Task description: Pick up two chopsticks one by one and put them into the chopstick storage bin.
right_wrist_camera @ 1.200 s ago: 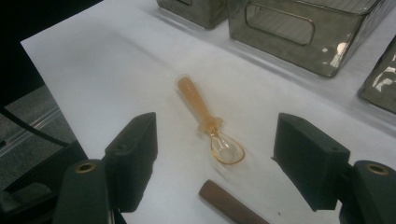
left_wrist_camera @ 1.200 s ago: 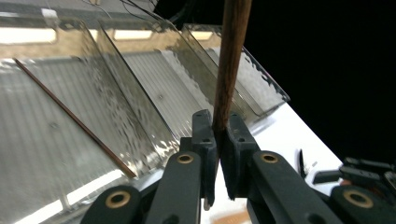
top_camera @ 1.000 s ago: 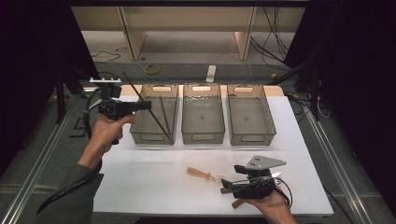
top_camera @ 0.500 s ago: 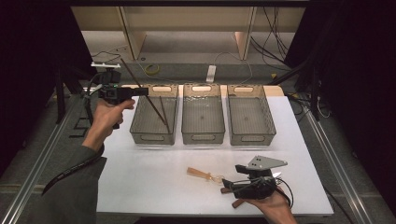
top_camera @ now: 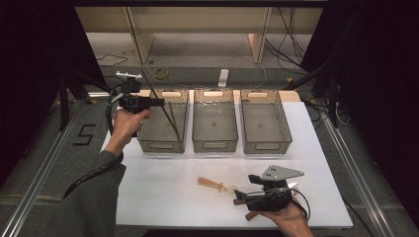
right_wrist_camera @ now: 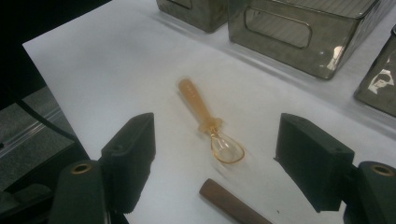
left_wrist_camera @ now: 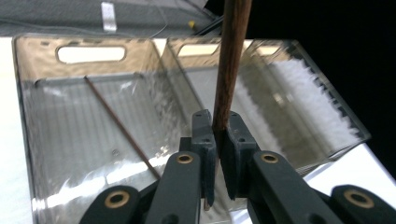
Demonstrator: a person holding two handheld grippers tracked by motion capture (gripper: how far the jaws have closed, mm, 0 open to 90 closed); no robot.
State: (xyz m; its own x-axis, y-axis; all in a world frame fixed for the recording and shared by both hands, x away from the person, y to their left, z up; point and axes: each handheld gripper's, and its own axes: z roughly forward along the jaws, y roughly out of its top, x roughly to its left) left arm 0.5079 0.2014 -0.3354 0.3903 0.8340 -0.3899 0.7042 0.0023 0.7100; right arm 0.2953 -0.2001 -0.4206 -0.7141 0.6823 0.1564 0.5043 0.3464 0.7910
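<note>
Presently we find the left gripper (top_camera: 160, 102) held over the far left corner of the left bin (top_camera: 148, 143), its jaws clenched on a dark brown chopstick (top_camera: 168, 114) that slants from the jaws down into that bin. In the left gripper view the same chopstick (left_wrist_camera: 231, 65) rises steeply from between the two pressed pads (left_wrist_camera: 205, 140), and a second, thinner dark stick (left_wrist_camera: 122, 127) lies aslant inside the bin (left_wrist_camera: 28, 140), its far end resting against the far wall. Three smoky translucent bins stand in a row along the far part of the white table (top_camera: 163, 197); the middle bin (top_camera: 214, 146) and the right bin (top_camera: 267, 146) stand just beside one another. We note the right gripper (top_camera: 239, 193) low over the near right part of the table, jaws released and standing wide with nothing between the pads. In the right gripper view an amber plastic spoon (right_wrist_camera: 208, 122) lies flat on the white surface ahead of the open jaws, its handle pointing away and its clear bowl nearer the gripper. In the high view this spoon (top_camera: 213, 184) sits just to the left of the right gripper. A brown rod end (right_wrist_camera: 231, 201) lies on the table just near of the spoon's bowl, apart from it.
</note>
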